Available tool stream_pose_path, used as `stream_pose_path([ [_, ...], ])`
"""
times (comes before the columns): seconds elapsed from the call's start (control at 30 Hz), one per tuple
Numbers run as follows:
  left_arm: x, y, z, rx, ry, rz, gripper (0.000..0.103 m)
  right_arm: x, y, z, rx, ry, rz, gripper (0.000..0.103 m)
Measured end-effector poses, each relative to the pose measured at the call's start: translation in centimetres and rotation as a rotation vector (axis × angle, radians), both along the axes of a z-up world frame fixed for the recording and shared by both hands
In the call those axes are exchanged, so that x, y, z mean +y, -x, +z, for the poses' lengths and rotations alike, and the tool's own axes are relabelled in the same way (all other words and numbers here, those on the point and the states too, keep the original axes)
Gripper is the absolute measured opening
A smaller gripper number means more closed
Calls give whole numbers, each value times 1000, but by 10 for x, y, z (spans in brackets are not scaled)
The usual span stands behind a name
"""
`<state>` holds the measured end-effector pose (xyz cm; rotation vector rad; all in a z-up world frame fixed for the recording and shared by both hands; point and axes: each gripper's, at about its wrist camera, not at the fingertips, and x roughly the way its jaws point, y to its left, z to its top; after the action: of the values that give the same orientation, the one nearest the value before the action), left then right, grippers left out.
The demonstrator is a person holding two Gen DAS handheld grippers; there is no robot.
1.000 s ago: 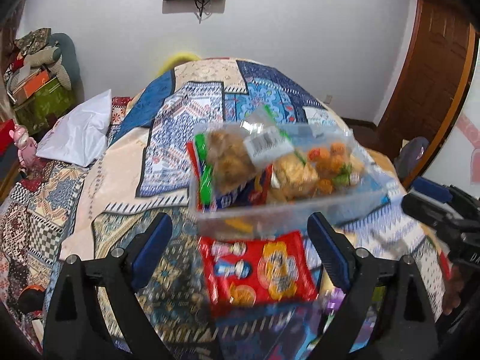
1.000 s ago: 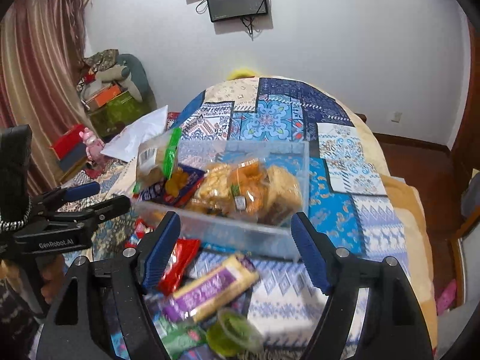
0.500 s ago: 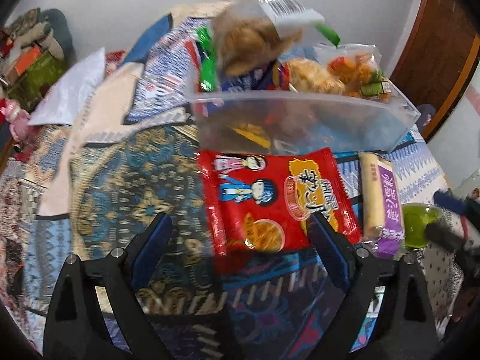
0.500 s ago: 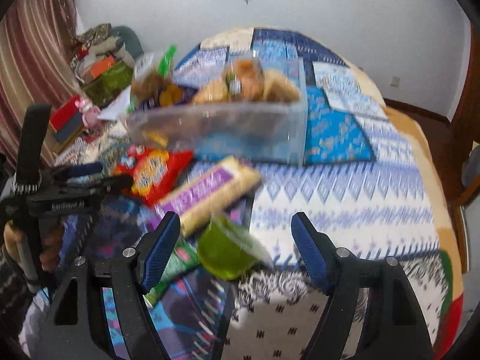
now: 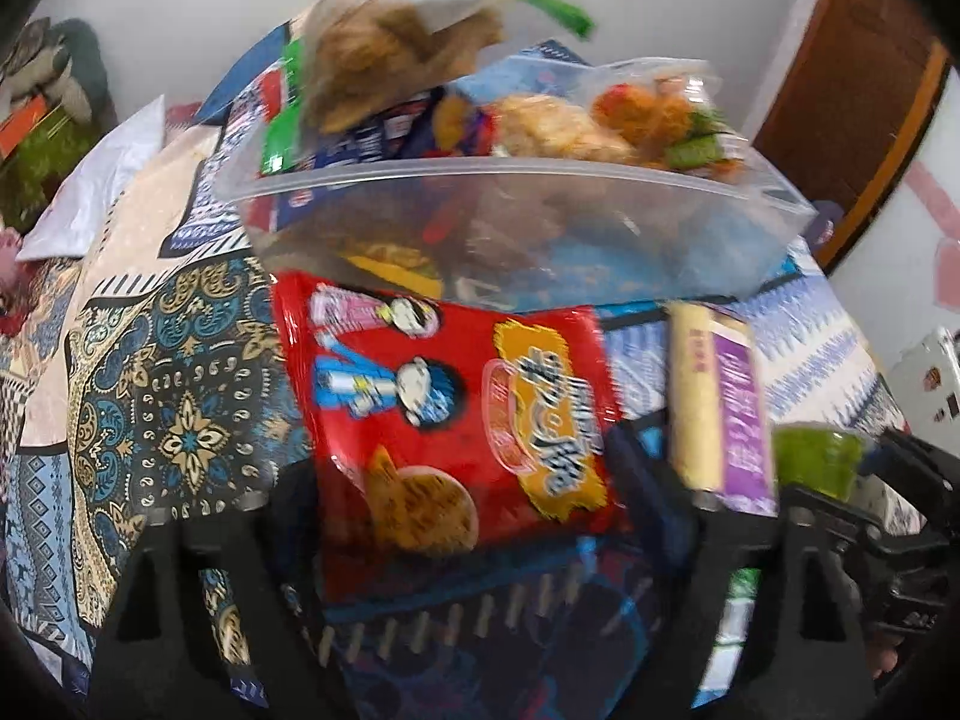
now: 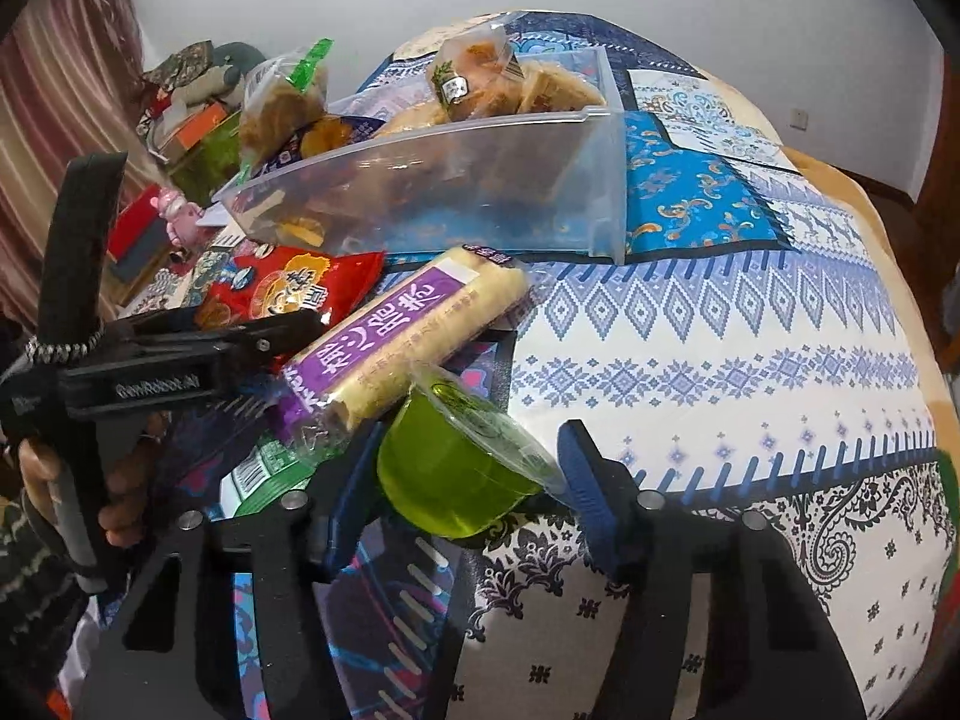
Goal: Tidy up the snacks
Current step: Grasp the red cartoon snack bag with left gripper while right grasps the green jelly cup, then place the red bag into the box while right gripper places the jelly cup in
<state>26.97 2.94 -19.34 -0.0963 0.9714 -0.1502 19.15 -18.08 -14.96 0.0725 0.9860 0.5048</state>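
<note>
- Right wrist view: the right gripper (image 6: 465, 477) is seen with its fingers spread wide around the green jelly cup (image 6: 459, 468), which sits tilted between the blue pads, not yet clamped.
- The cup is found at about 6 o'clock from the clear tub (image 6: 456, 192); the purple-and-cream roll pack (image 6: 408, 342) lies between them, its near end touching or overlapping the cup's lid.
- A clean squeeze is judged to call for the pads being set on the cup's side walls, below the foil lid, and pressure being kept gentle, since a soft cup may buckle or slip.
- The roll pack should be left undisturbed as the cup is lifted toward the tub.
- Left wrist view: the left gripper (image 5: 462, 504) is held open on either side of the near end of the red snack bag (image 5: 456, 414), which lies at 6 o'clock from the tub, just in front of it. Whether the pads touch it cannot be told through the blur.
- "GenRobot.AI" is read on the left tool's body from the right view.
- Chinese characters are printed on the roll pack and the red bag; cartoon figures are shown on the bag, a barcode on a green wrapper (image 6: 264, 474).
</note>
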Motion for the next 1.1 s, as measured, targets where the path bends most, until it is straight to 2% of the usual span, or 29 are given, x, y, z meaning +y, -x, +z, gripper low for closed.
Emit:
stream_pose_path([
  [0.13,-9,12,6,-33,-51,-9,71,-2,7,2,-20,13,-4,56],
  [0.23,-17,29,16,-83,-100,-23,58,-7,9,2,-21,10,-13,56],
  [0.27,-17,32,19,-92,-104,-26,51,-10,9,2,-19,8,-17,55],
  [0.37,-14,36,31,-106,-91,-35,40,-16,8,5,-24,8,-33,55],
  [0.53,-7,39,40,-116,-84,-24,31,-24,7,17,-47,-20,-53,55],
  [0.7,-2,49,57,-165,-79,-18,25,-26,7,28,-78,-17,-60,55],
  [0.93,-2,51,97,-258,-70,-11,25,-24,-3,47,-131,-20,-77,55],
  [1.1,-9,37,125,-333,-61,-4,25,-18,-18,61,-176,-18,-81,55],
])
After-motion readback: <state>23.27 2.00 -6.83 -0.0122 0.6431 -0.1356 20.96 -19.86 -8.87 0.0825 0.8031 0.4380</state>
